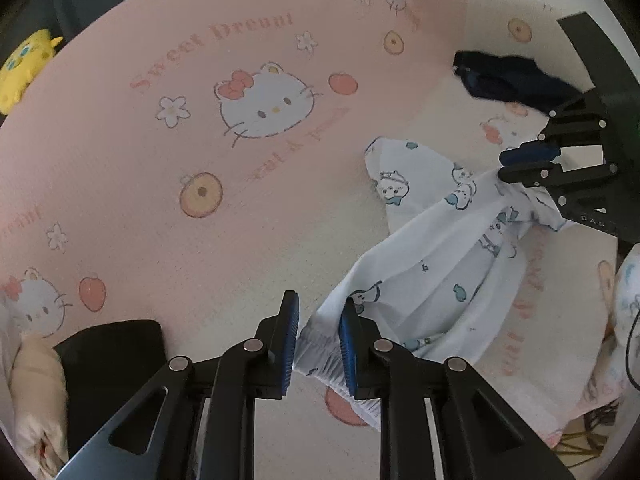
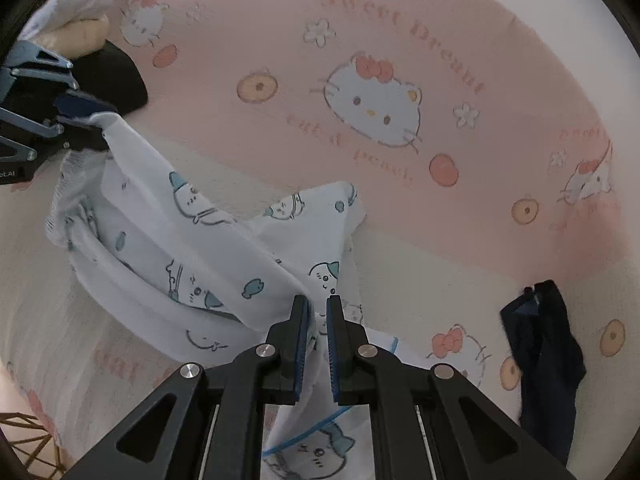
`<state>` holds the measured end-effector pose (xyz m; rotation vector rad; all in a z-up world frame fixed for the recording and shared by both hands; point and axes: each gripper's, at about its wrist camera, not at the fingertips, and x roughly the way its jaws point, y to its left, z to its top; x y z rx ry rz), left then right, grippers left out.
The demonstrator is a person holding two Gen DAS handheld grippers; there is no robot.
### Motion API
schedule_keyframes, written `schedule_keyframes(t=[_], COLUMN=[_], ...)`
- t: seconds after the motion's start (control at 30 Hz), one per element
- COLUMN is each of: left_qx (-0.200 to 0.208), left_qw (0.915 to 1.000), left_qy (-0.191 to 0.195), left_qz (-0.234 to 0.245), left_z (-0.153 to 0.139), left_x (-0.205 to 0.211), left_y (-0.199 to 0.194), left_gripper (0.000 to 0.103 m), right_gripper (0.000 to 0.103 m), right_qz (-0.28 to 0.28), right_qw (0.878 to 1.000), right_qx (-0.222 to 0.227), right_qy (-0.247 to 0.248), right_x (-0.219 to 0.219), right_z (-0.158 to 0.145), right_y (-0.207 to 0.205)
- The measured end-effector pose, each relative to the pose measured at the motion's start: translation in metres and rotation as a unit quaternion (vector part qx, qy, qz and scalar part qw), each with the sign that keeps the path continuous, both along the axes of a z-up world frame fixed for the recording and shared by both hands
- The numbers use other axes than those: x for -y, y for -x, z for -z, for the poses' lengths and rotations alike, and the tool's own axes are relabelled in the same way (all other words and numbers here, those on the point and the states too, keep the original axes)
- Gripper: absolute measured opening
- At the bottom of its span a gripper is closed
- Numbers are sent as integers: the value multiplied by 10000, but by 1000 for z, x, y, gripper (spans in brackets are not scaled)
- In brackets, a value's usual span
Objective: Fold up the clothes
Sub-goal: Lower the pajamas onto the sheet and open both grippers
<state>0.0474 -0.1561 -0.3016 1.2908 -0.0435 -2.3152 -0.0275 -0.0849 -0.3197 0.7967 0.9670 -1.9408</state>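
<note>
1. Garment (image 1: 436, 264): white, thin, printed with small blue cartoon animals and fish; elastic ruffled waistband visible at one end. Creased, twisted along its length, not flat.
2. Location: strung between both claws above the bed sheet (image 1: 160, 160), middle sagging and draping onto the sheet.
3. Left claw (image 1: 319, 344): narrow gap, blue pads clamped on the gathered waistband edge.
4. Right claw (image 2: 318, 344): nearly closed, pinching a thin fold of the same garment; more cloth with a blue trim line hangs below it.
5. Each wrist view shows the other claw at the far end of the cloth, gripping it.
6. Sheet: pink with cat faces, flowers, peaches, "Sweet Dream" text; a cream band runs under the garment.
7. Edges: free corner of the garment (image 2: 352, 200) lies pointed on the pink/cream boundary.
8. Open room: wide bare pink area beyond the garment in both views.
9. Nearby: dark navy cloth (image 2: 544, 364) on the sheet, apart from the garment, on the right claw's side; black item (image 1: 112, 360) beside the left claw; yellow plush (image 1: 24, 68) at the far sheet edge.
</note>
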Motion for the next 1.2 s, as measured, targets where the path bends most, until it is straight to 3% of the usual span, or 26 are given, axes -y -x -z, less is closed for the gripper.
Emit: schedule_keyframes(t=[0.2, 0.4, 0.5, 0.53, 0.6, 0.67, 0.73, 0.83, 0.87, 1.07, 1.2], left_qx=[230, 237, 36, -25, -217, -372, -526, -782, -809, -722, -941], left_qw=[9981, 9952, 9941, 9933, 9907, 9883, 9855, 9815, 9800, 9723, 9566], left_qy=[-368, -710, -774, -808, -955, -1055, -1130, -1142, -1116, -1238, -1794], left_qz=[-435, -634, -760, -823, -948, -1032, -1147, -1324, -1432, -1849, -2094], left_z=[22, 32, 25, 21, 9, -4, -16, -27, -30, -30, -30], left_x=[17, 22, 23, 24, 24, 22, 20, 16, 16, 22, 32], left_y=[4, -2, -7, -9, -15, -22, -29, -42, -45, -60, -72], left_gripper=[17, 17, 17, 17, 17, 19, 29, 63, 66, 66, 66], right_gripper=[7, 7, 9, 12, 47, 59, 64, 69, 70, 70, 70], right_qz=[517, 834, 903, 917, 984, 1000, 1065, 1269, 1388, 1804, 1819], right_qw=[9971, 9924, 9906, 9906, 9901, 9888, 9853, 9783, 9759, 9619, 9521], right_qx=[446, 813, 980, 990, 998, 982, 1023, 1073, 1083, 1457, 1984], right_qy=[-348, -390, -299, -242, 40, 515, 859, 1235, 1293, 1450, 1451], right_x=[13, 18, 15, 15, 6, -9, -23, -50, -60, -106, -119], right_z=[20, 28, 26, 23, 11, -8, -23, -42, -46, -52, -43], right_y=[16, 26, 28, 29, 30, 31, 34, 35, 37, 35, 32])
